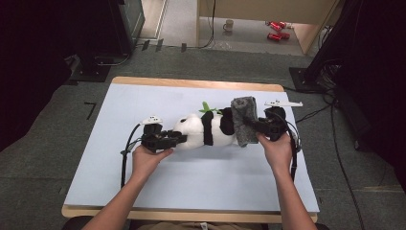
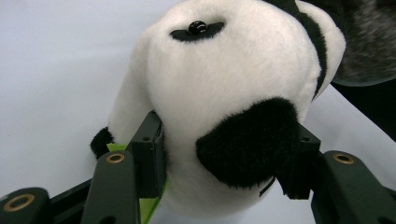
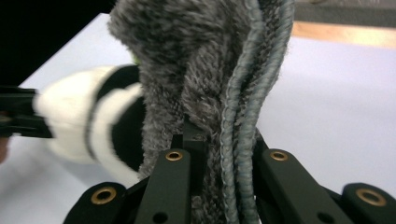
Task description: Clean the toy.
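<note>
A pale blue table (image 1: 191,182) with a wooden edge takes up most of the high view, set on grey carpet, with a mug (image 1: 229,25) and red cans (image 1: 276,29) on the floor far beyond it. A plush panda (image 1: 203,130) lies on its side near the middle of the table, head to the left, with a green leaf (image 1: 207,108) sticking up from its far side. A grey fuzzy cloth (image 1: 243,120) covers the panda's right end and stands up in a fold. The left gripper (image 1: 176,139) is clamped on the panda's head; the left gripper view shows what the high view cannot: the two pads pressing into the plush on either side of the head, one beside a black ear patch (image 2: 250,142), with a bead eye (image 2: 197,27) higher up. The right gripper (image 1: 249,123) is closed tight on the cloth; the right gripper view shows the jaws pinching the cloth's corded hem (image 3: 245,116), with the panda's striped body blurred to the left behind it. Each gripper is held in a hand, the forearms coming in from the near edge.
</note>
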`<state>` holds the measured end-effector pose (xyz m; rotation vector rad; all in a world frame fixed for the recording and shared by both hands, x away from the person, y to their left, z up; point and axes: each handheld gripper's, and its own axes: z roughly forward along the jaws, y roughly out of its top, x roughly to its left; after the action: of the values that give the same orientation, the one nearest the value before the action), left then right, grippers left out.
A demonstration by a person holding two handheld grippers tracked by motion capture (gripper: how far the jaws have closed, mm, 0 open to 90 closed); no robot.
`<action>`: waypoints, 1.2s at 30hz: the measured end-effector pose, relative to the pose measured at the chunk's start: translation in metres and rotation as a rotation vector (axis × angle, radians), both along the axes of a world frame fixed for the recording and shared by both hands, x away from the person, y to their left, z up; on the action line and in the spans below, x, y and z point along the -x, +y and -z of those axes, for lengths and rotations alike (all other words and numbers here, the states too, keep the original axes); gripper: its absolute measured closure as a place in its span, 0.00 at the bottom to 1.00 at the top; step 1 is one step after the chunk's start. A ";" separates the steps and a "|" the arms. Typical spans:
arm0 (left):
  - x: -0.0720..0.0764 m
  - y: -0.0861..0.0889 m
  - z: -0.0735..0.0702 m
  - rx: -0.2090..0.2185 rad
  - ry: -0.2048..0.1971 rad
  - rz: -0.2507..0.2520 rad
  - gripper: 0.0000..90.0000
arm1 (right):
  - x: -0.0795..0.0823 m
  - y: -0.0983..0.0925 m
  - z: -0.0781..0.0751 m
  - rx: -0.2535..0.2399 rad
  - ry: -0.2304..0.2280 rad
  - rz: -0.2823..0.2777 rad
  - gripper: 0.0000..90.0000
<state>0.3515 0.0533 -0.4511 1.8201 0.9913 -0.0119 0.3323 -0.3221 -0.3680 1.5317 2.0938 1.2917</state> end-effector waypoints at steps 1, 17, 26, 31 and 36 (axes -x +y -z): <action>0.000 -0.001 0.000 0.000 -0.003 -0.002 0.50 | 0.002 0.004 -0.004 -0.003 -0.011 -0.013 0.89; 0.018 -0.014 -0.012 -0.036 -0.026 0.005 0.50 | 0.005 0.088 -0.011 -0.004 -0.022 -0.257 0.89; 0.030 -0.019 -0.012 -0.092 -0.020 -0.007 0.50 | 0.000 0.128 0.010 0.023 0.002 -0.361 0.88; 0.021 -0.011 -0.004 -0.061 -0.016 0.003 0.51 | -0.007 0.118 0.022 0.049 0.009 -0.336 0.88; 0.016 -0.006 -0.003 -0.039 -0.013 0.020 0.51 | -0.013 0.095 0.024 0.044 0.032 -0.265 0.89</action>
<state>0.3359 0.0468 -0.4484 1.8635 0.9697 0.0073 0.3453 -0.2276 -0.3920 1.2984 2.3933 1.3004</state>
